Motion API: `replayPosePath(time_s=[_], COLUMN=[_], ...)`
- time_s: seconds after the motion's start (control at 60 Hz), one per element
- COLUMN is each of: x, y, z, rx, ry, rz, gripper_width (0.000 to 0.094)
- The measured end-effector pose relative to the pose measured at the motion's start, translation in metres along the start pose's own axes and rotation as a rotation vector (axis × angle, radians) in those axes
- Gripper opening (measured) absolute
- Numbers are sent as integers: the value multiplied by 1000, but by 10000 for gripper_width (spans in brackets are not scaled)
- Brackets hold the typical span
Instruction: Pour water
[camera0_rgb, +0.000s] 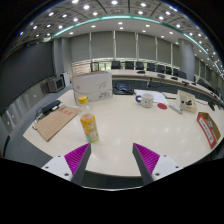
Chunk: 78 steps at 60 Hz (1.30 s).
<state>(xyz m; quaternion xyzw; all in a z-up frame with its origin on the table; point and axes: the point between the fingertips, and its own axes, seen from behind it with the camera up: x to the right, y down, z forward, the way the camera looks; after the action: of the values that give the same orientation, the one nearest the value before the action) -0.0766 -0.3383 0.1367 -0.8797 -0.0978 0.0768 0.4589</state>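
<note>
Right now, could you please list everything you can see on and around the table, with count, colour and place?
Table: one, pale cream top, spreading ahead of the fingers.
Bottle: one, yellow-orange with a lighter cap, upright on the table just ahead of the left finger.
Board: one, light wood colour, flat on the table beside the bottle, a dark object at its far end.
Mug: one, white, farther across the table.
Box: one, white, at the far side of the table beyond the bottle.
Flat item: one, red, at the table's edge off to the right; too small to identify.
Gripper: one, open, nothing between the fingers.
Pads: two, magenta, on the fingers' inner faces.
</note>
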Motion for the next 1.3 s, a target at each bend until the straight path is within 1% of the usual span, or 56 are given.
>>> replayPosePath(time_s=[0.117, 0.183, 0.35, 0.4, 0.433, 0.483, 0.533, 0.567, 0.6, 0.683, 0.833, 0.9, 0.983, 1.05, 1.117, 1.217, 1.3], x=[-54, -75, -92, -93, -92, -88, -86, -84, -87, -84, -85, -91, -95, -96, -98, -87, -75], y=[-6, -13, -38, -44, -46, -50, -50, -48, -52, -55, -57, -66, -90, -118, -156, -213, -269], z=[42, 71, 138, 155, 166, 184, 191, 196, 199, 204, 204, 201, 195, 190, 189, 187, 194], rx=[58, 95, 179, 198, 205, 217, 225, 221, 238, 252, 241, 238, 257, 282, 320, 382, 423], ry=[-11, 5, 79, 89, 103, 124, 143, 157, 148, 158, 160, 136, 104, 69, 22, -80, -199], rz=[-8, -4, 56, 85, 96, 93, 80, 70, 66, 44, -12, -29, -21, 23, 107, 269, 459], gripper_width=[864, 861, 862, 847, 825, 764, 677, 602, 523, 504, 402, 404, 404, 403, 403, 402, 402])
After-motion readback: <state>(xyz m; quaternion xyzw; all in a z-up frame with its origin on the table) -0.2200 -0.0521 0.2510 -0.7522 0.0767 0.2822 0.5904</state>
